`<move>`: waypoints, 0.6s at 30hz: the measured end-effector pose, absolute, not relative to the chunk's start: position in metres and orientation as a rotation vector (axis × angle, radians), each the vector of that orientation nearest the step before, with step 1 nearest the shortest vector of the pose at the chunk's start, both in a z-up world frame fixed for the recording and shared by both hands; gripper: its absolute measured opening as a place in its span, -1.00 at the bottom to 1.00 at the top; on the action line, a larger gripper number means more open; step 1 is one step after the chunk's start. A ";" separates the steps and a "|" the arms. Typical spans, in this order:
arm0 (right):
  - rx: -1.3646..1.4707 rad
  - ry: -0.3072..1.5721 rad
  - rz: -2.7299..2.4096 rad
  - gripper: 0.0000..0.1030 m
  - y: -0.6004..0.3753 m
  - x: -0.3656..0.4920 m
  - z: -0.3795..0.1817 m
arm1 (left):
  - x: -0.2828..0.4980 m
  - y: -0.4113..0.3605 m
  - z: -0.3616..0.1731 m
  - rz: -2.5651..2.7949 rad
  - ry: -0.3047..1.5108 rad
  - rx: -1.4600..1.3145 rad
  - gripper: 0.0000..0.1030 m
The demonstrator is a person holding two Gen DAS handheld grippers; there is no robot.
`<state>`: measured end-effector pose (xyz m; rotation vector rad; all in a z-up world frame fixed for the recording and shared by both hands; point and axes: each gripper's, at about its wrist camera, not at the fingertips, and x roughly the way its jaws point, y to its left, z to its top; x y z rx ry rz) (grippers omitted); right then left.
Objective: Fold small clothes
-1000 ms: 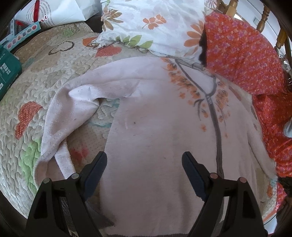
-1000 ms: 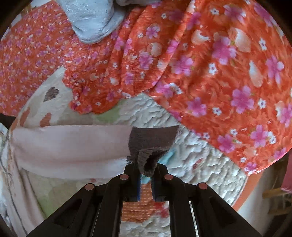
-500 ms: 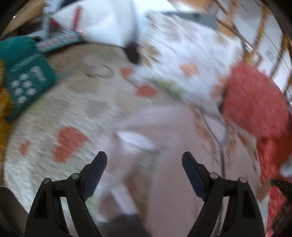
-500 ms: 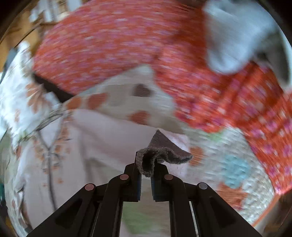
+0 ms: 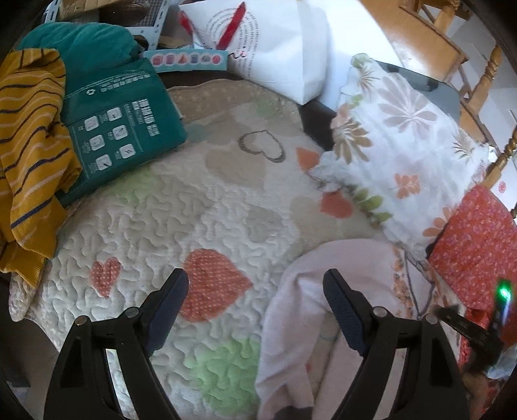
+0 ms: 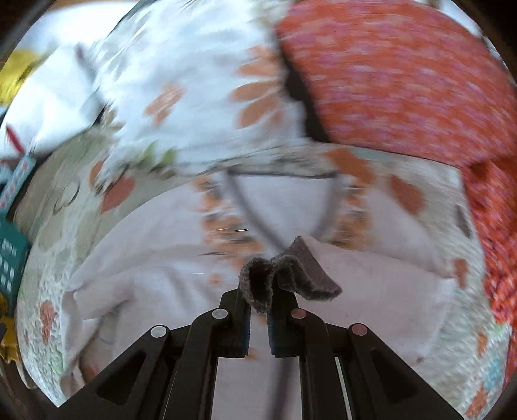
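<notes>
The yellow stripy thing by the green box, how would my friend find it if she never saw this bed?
Start at the quilt with the hearts, then go to its far left edge, where a green box lies. The yellow top is crumpled right beside that box and partly over it. It is the only mustard-yellow cloth there, with thin dark and pale stripes.

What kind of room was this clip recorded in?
Most likely a bedroom or living room at home: the clothes lie on a quilted bedspread with hearts, a floral pillow sits at its edge, and wooden chairs stand on a wood floor behind.
</notes>
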<state>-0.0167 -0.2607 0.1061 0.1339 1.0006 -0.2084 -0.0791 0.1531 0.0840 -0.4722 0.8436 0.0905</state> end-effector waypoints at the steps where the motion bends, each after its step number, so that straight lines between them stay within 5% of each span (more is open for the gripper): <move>1: 0.119 1.022 -0.191 -0.84 -0.246 -0.005 0.097 | -0.077 0.157 0.082 0.105 0.852 -0.477 0.64; 9: 0.005 1.146 -0.116 -0.80 -0.173 0.051 0.034 | -0.071 0.177 0.074 0.145 0.858 -0.539 0.64; 18: 0.226 1.127 0.139 -0.32 -0.167 0.059 0.040 | -0.065 0.178 0.072 0.174 0.861 -0.555 0.64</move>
